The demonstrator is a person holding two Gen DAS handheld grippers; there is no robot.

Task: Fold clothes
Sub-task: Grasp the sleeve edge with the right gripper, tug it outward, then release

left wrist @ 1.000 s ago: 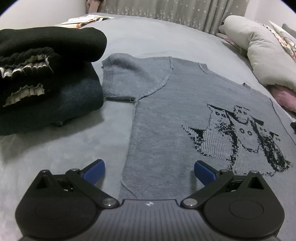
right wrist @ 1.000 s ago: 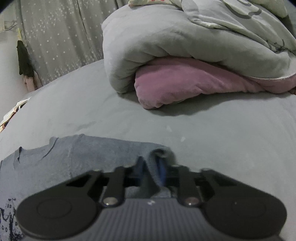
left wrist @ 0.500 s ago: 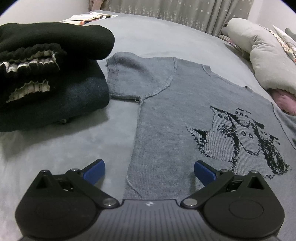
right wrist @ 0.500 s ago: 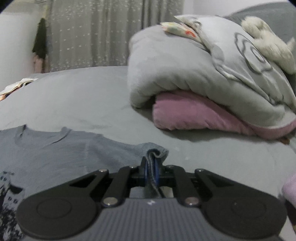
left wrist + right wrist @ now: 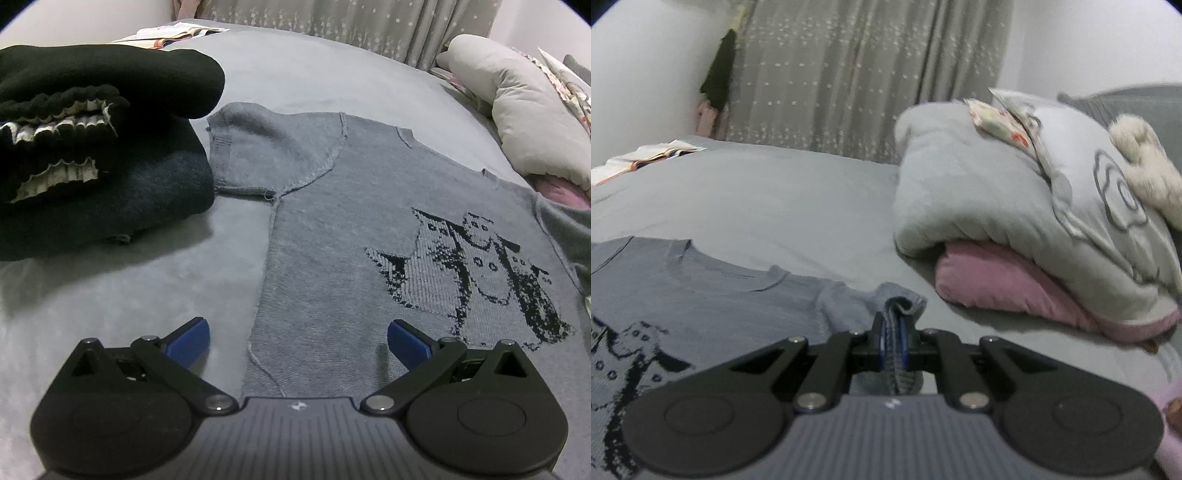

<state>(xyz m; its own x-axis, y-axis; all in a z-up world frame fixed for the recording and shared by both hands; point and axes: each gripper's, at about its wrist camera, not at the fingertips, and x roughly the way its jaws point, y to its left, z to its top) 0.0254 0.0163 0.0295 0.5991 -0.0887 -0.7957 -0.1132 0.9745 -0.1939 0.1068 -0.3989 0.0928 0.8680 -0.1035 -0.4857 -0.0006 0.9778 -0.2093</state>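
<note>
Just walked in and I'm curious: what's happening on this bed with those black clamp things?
A person is folding a grey knit top spread flat on the bed, a gripper in each hand. The right gripper is shut on the top's sleeve, holding it up off the bed. The left gripper hangs open over the top's lower edge, holding nothing. A stack of dark folded clothes sits beside the other sleeve.

The right tongs (image 5: pixel 894 341) pinch the sleeve (image 5: pixel 899 306) of the grey sweater (image 5: pixel 701 295) spread on the bed (image 5: pixel 775 195); a folded duvet (image 5: pixel 1015 206) is piled near the bed's far right edge.
</note>
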